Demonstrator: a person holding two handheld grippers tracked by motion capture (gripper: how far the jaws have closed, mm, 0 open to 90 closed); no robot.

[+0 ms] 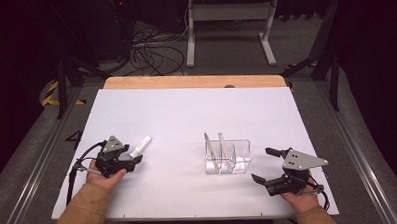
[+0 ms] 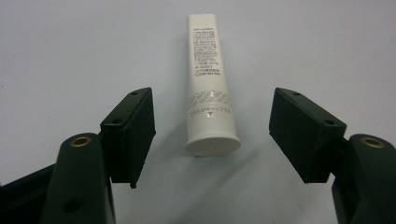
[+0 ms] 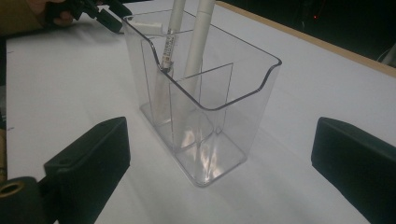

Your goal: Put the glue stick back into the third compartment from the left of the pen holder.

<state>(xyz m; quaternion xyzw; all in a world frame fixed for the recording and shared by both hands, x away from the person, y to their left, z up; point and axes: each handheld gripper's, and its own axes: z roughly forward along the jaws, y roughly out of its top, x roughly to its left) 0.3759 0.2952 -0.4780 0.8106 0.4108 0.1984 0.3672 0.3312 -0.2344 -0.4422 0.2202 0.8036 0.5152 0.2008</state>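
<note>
Item one, your left claw (image 1: 136, 155): black, blocky pads spread to either side of the white tube (image 2: 208, 88), not touching it. The tube lies flat on the counter (image 1: 186, 112), its broad round cap toward the claw, its body smooth and matte with fine grey print, tapering to a flattened tail. Step in hand, by the look of it: taking up the tube. The next move calls for centring the pads on the body just above the cap and pinching gently, since a soft tube will likely squash or roll. Item two, the clear organiser (image 3: 205, 93): rigid glossy plastic, rectangular, scooped front rim, inner dividers, standing mid-counter with two slim white pens (image 3: 187, 28) leaning upright in its rear compartments. Item three, your right claw (image 1: 262, 165): spread wide, holding nothing, facing the organiser from nearby.
</note>
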